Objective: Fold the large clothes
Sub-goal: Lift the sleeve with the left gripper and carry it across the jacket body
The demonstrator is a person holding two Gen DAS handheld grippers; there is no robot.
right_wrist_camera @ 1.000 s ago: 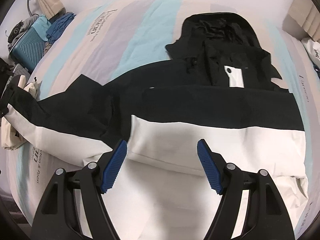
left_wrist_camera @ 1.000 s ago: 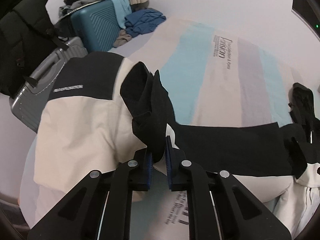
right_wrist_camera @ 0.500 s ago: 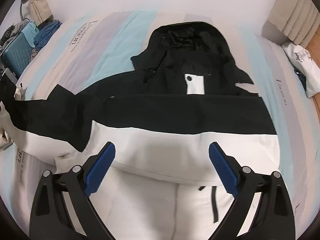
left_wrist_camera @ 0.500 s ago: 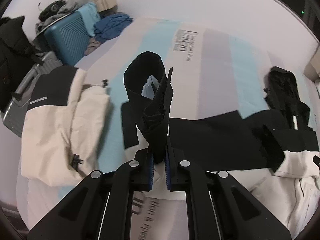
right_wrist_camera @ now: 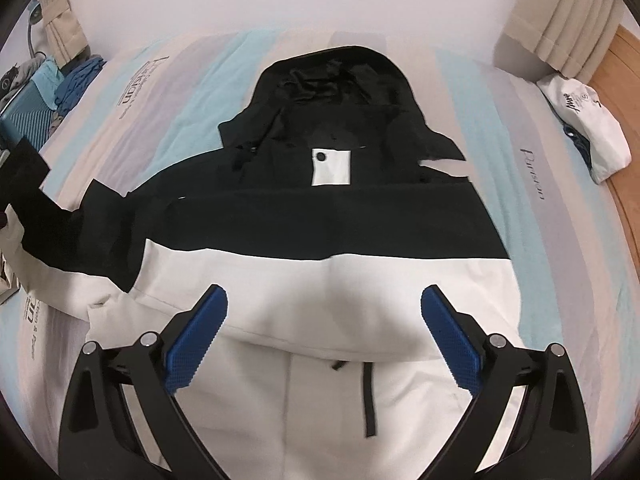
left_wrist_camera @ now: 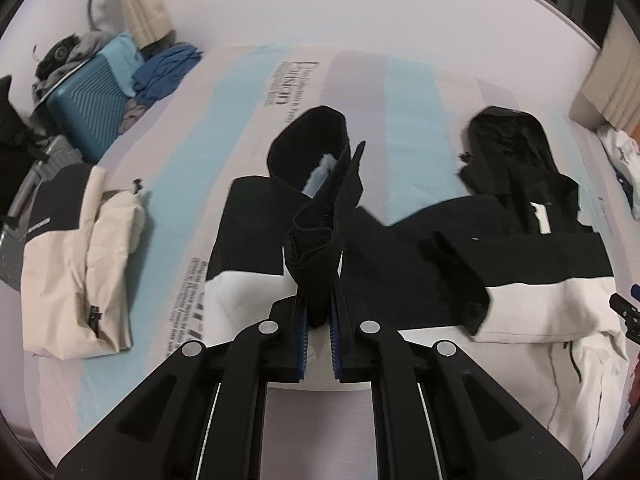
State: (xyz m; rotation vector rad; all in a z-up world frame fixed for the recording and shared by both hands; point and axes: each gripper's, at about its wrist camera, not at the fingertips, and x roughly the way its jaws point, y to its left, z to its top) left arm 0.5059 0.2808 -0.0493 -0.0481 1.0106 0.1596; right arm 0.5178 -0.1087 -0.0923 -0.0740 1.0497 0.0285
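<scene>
A large black-and-white hooded jacket (right_wrist_camera: 320, 264) lies flat on the striped bed, hood at the far end; it also shows in the left wrist view (left_wrist_camera: 532, 264). My left gripper (left_wrist_camera: 318, 332) is shut on the black cuff of the jacket's left sleeve (left_wrist_camera: 320, 216) and holds it lifted above the bed, left of the jacket's body. My right gripper (right_wrist_camera: 324, 332) is wide open and empty, hovering over the white lower half of the jacket. The lifted sleeve shows at the left edge of the right wrist view (right_wrist_camera: 28, 184).
A folded cream-and-black jacket (left_wrist_camera: 76, 256) lies at the bed's left edge. A teal suitcase (left_wrist_camera: 88, 112) and a blue clothes pile (left_wrist_camera: 168, 68) stand beyond the left side. A white bag (right_wrist_camera: 588, 132) lies on the bed's right side near a beige curtain (right_wrist_camera: 560, 32).
My left gripper has carried the sleeve cuff rightward, away from the folded cream jacket and toward the jacket's body. My right gripper has opened wider and moved over the jacket's middle.
</scene>
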